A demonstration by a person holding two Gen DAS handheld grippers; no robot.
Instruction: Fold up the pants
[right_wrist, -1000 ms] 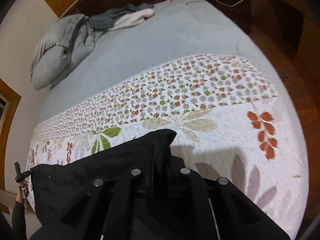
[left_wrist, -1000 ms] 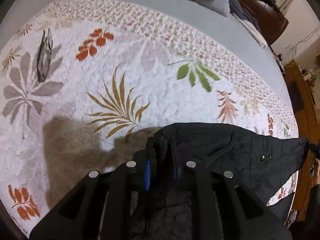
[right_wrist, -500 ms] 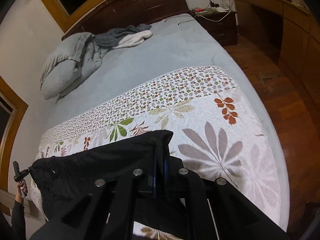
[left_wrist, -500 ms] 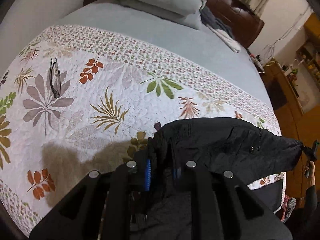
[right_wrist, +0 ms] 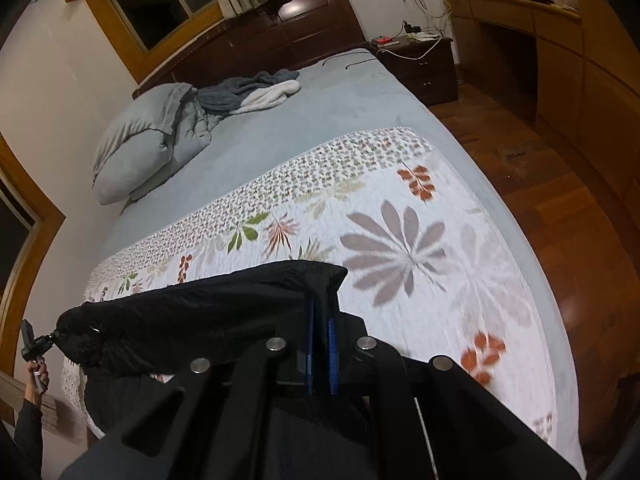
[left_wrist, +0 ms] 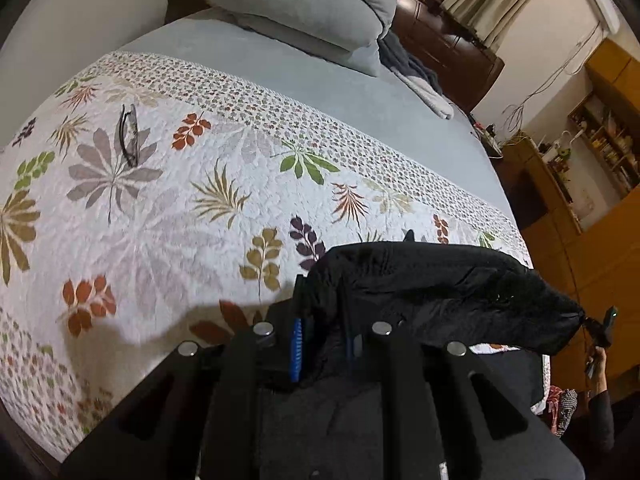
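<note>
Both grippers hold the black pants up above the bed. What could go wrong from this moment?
1. The left gripper and right gripper each pinch only a corner of the black pants; the fabric may slip out.
2. Most of the pants hangs below the bed edge, so it might land bunched on the floral quilt.
3. The eyeglasses lie on the quilt; the pants could cover them if laid far left.

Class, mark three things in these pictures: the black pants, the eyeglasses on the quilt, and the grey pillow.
black pants [left_wrist: 440, 280], left wrist view, on the stretched top edge.
eyeglasses [left_wrist: 129, 136], left wrist view, on the dark frame.
grey pillow [right_wrist: 140, 148], right wrist view, on its bulging middle.
</note>
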